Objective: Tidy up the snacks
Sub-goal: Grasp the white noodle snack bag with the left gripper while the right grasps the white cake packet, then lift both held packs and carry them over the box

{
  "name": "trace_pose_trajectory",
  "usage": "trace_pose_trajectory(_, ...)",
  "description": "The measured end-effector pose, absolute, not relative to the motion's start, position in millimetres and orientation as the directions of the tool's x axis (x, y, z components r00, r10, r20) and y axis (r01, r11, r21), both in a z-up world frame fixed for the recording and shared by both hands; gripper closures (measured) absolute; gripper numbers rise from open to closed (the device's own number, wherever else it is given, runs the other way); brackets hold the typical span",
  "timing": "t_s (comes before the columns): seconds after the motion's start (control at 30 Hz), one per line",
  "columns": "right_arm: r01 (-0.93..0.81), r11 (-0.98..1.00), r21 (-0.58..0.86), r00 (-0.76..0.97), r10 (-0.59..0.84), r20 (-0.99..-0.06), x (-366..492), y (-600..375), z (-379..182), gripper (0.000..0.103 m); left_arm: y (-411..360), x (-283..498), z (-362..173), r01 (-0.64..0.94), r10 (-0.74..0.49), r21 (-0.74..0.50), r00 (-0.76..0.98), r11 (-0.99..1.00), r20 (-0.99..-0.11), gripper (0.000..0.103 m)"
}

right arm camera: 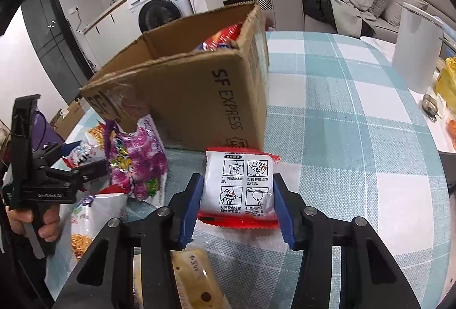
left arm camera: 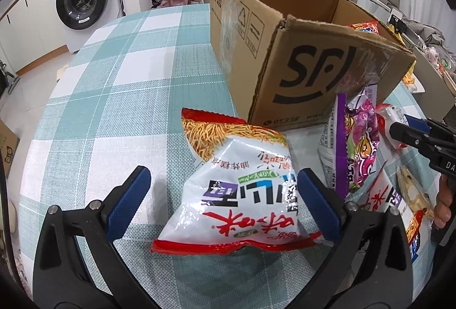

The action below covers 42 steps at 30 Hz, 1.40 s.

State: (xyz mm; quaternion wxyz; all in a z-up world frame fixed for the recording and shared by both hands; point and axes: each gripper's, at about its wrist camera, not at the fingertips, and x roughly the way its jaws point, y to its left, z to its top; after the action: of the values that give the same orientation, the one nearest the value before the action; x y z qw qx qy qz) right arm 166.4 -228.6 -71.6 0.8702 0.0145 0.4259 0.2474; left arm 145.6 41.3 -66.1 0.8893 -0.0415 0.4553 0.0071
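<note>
Left gripper (left arm camera: 225, 206) is held low over the checked teal-and-white counter (left arm camera: 114, 87), fingers spread wide either side of a white-and-red noodle-snack bag (left arm camera: 236, 195); whether the right pad touches the bag is unclear. This bag's long axis runs away from the camera toward the open brown cardboard box (left arm camera: 299, 67). Right gripper (right arm camera: 238, 205) is level, fingers clamped on a small white red-edged packet (right arm camera: 242, 186), long axis pointing at the box just beyond. A purple snack bag (right arm camera: 136, 155) lies beside the box.

snack packets (left arm camera: 236, 192) before cardboard box (left arm camera: 310, 81)
</note>
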Motion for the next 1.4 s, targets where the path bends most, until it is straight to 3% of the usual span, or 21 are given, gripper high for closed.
trace_pose_trajectory(0.1,-0.434,0.868,0.239,0.52,0.458,-0.72,162.6,-227.1,-66.5,0.054,41.5,142.9,-64.6,-0.047,-0.033,-0.075,0.589,0.996,-0.808,0.005)
trace_pose_trajectory(0.2,-0.442,0.863,0.244,0.522,0.469,-0.713,160.3,-225.3,-63.4,0.054,40.3,141.8,-64.2,-0.032,-0.054,-0.09,0.584,0.995,-0.81,0.019)
trace_pose_trajectory(0.27,-0.45,0.859,0.245,0.522,0.475,-0.709,158.6,-224.1,-61.7,0.054,39.5,140.7,-63.0,-0.022,-0.067,-0.099,0.594,0.995,-0.802,0.036)
trace_pose_trajectory(0.37,-0.456,0.856,0.244,0.524,0.48,-0.704,156.3,-222.8,-59.3,0.054,39.3,138.3,-60.0,-0.01,-0.091,-0.122,0.608,0.992,-0.788,0.044)
trace_pose_trajectory(1.4,-0.503,0.818,0.277,0.583,0.559,-0.59,134.3,-229.4,-12.4,0.054,31.0,96.4,16.2,0.029,-0.129,-0.163,0.754,0.986,-0.644,0.046)
